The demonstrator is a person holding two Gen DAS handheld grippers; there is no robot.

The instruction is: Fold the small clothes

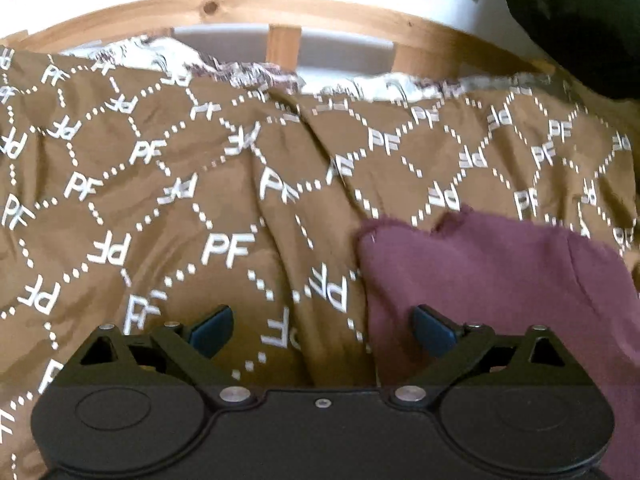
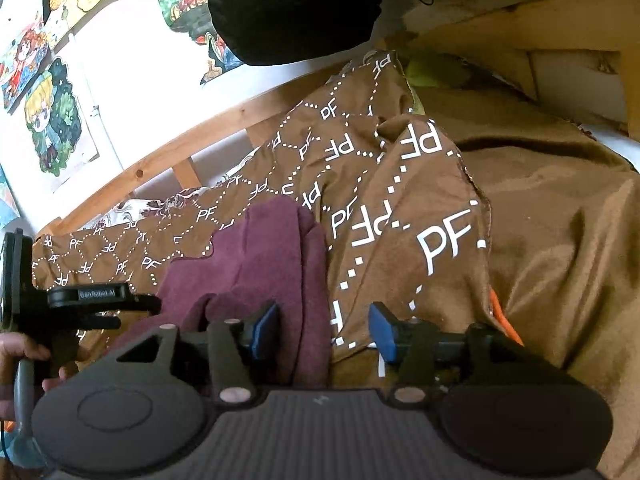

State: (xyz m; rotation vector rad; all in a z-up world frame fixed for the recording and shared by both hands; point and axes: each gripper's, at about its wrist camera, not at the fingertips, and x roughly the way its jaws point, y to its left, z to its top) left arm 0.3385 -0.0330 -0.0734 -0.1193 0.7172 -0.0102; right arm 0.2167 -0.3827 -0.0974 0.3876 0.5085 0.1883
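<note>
The left gripper (image 1: 322, 330) has its blue-padded fingers (image 1: 210, 330) spread wide apart with nothing between them, hovering over a brown bedspread (image 1: 160, 184) printed with white letters. The maroon garment (image 1: 500, 280) lies on that bedspread at about three o'clock from this gripper, its near edge passing under the right-hand finger. The right gripper (image 2: 324, 330) also has its fingers (image 2: 266, 330) apart, straddling the garment's (image 2: 272, 256) right edge; the cloth bunches up from nine to twelve o'clock. At nine o'clock the left gripper (image 2: 100, 304) shows, held by a hand (image 2: 24, 354). A wooden bed rail (image 1: 256, 10) crosses at twelve o'clock, with drawings (image 2: 52, 120) on the wall beyond.
</note>
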